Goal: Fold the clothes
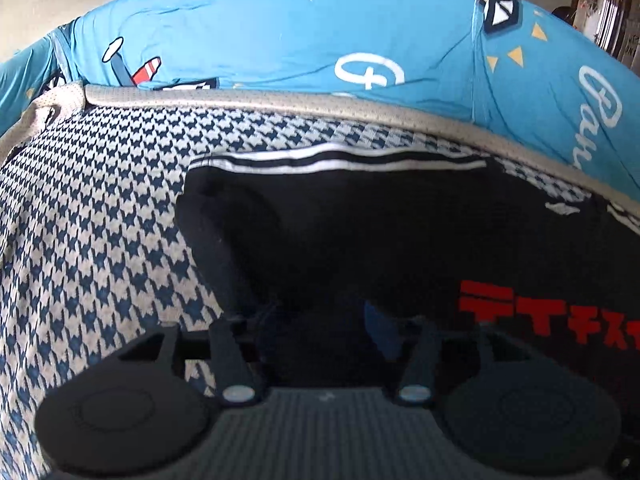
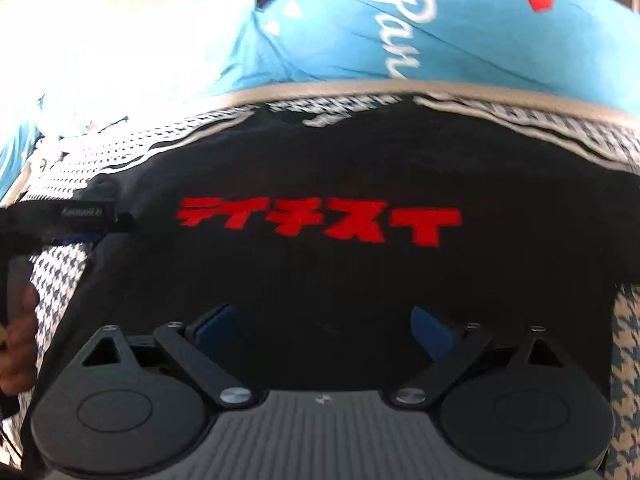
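A black garment (image 1: 360, 232) with red characters (image 1: 540, 316) and a white-striped hem lies flat, partly folded, on a houndstooth blanket (image 1: 100, 240). My left gripper (image 1: 324, 320) hovers low over the garment's left part near a doubled-over edge. Its jaws stand apart and no cloth is pinched between them. In the right wrist view the same black garment (image 2: 340, 152) fills the middle, its red characters (image 2: 320, 222) plain to read. My right gripper (image 2: 324, 320) is wide open just above it, blue pads (image 2: 216, 328) showing, nothing held. The left gripper (image 2: 72, 216) shows at that view's left edge.
The houndstooth blanket (image 2: 624, 344) has a grey border (image 1: 280, 100) and lies on a bright blue printed sheet (image 1: 260, 28). A person's hand (image 2: 16, 340) is at the left edge of the right wrist view. A room with a doorway (image 1: 600, 4) is at the far right.
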The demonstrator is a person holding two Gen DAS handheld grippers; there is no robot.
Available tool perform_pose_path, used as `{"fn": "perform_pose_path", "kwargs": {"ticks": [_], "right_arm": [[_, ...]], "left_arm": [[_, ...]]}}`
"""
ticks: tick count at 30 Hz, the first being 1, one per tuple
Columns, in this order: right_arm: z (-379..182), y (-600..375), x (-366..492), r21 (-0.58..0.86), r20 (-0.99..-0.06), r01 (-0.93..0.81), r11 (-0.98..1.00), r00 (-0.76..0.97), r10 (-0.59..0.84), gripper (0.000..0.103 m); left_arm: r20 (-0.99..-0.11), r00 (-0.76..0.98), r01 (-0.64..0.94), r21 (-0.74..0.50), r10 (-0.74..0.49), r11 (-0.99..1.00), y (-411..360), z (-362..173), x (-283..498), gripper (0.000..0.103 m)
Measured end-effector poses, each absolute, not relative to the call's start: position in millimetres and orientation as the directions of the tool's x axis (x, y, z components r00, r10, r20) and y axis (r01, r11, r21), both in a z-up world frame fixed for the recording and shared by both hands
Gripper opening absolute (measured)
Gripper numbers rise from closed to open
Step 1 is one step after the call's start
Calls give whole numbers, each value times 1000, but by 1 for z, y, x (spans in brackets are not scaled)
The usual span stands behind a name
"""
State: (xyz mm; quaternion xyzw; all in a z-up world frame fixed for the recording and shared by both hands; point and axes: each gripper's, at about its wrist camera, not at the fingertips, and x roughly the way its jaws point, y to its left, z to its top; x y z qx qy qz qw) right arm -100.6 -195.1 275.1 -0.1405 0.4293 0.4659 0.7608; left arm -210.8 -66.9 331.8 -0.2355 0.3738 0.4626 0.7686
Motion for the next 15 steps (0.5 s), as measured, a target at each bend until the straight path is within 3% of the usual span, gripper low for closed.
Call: {"fn": "perform_pose_path", "kwargs": {"ticks": [8,15], "right_arm": [[276,-214,-94,195,-792,-824,532,188,581,96],[276,-237,-85,172,-795,-835,522,196,575,95]], "left_arm": [[-790,260,-901,9,555,435,-67,329,-210,63],[-781,227,-905,51,581,422,-67,326,-208,67]]}}
